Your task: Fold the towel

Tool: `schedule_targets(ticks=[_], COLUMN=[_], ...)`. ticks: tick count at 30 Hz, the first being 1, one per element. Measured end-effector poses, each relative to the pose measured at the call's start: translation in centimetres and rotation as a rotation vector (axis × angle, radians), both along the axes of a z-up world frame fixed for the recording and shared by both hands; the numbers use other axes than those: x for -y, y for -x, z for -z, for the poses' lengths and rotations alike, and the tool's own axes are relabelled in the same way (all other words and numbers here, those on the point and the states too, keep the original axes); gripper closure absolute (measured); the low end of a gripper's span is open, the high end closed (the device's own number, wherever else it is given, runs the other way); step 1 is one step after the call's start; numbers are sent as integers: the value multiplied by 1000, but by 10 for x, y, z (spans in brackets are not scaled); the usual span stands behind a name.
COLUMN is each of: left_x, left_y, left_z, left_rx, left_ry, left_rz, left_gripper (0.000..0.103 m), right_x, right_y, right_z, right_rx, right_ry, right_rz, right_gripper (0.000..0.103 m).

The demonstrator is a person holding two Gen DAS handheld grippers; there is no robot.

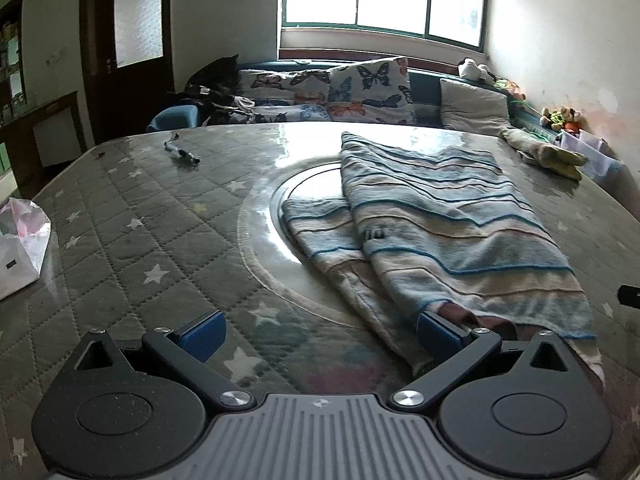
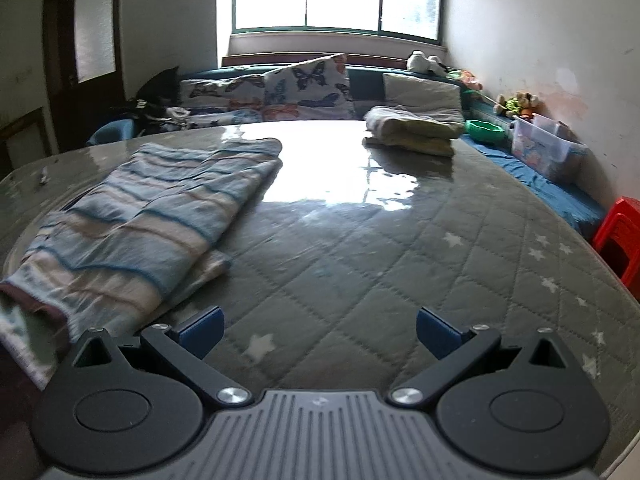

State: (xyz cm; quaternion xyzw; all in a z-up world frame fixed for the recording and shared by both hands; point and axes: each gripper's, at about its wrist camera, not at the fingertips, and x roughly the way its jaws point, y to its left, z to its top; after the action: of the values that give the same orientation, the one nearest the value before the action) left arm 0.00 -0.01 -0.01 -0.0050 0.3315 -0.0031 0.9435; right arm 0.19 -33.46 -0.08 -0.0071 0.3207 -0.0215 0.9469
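Note:
A blue, white and tan striped towel (image 1: pixel 440 216) lies folded lengthwise on the glass-covered table, its near end by my left gripper's right finger. My left gripper (image 1: pixel 320 334) is open, low over the table, with its right blue pad (image 1: pixel 436 334) touching or just beside the towel's near edge. In the right wrist view the same towel (image 2: pixel 152 216) lies to the left. My right gripper (image 2: pixel 318 332) is open over bare table, to the right of the towel, with nothing between its fingers.
A second folded pale towel (image 2: pixel 412 128) sits at the table's far right. A small dark object (image 1: pixel 182 152) lies far left. A plastic bag (image 1: pixel 20 240) sits at the left edge. A red stool (image 2: pixel 620 236) and a clear bin (image 2: pixel 548 152) stand on the right.

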Motion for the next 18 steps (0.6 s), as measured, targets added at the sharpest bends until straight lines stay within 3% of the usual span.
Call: schedule_targets(ticks=[6, 18], left_x=[9, 18], left_y=[5, 18], left_z=[3, 5], left_rx=[-2, -36], left_ry=[-19, -55], left_rz=[10, 40], left_gripper=[0, 0], right_x=[-14, -23], right_y=[0, 30], right_z=[2, 2], right_rx=[-6, -21], right_ry=[22, -42], right_rz=[5, -99], right_gripper=[0, 0])
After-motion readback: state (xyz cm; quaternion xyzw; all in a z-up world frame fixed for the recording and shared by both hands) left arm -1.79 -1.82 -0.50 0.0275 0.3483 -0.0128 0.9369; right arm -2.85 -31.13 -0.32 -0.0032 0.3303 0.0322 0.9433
